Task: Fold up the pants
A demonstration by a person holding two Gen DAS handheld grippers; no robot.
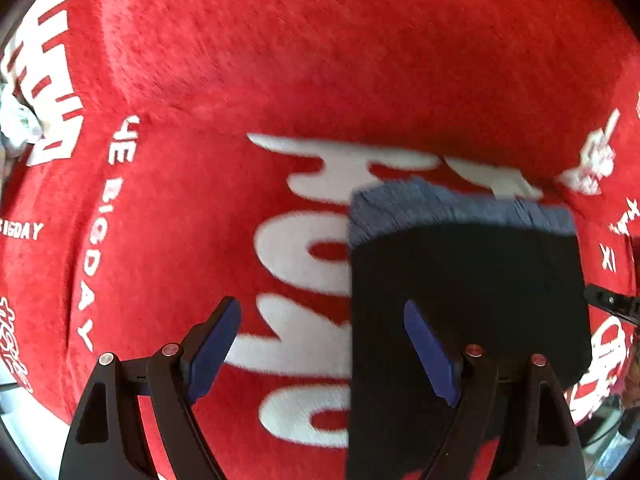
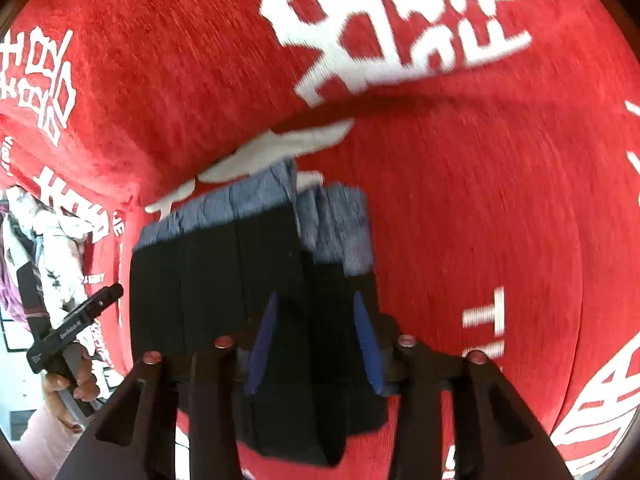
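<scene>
- While the left gripper [image 1: 322,350] stands wide open over the red blanket [image 1: 280,60], holding nothing, the right gripper [image 2: 316,340] is partly open astride the folded black pants [image 2: 224,276]; grip unclear.
- Pants lie on the blanket, grey waistband [image 2: 336,224] away from the grippers.
- Open red blanket all around.

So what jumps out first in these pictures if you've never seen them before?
The bright red cloth with big white lettering fills both views. On it lies a dark folded pair of pants with a grey-blue band at its far edge. The right gripper sits over the pants; the left gripper hangs open beside them.
</scene>
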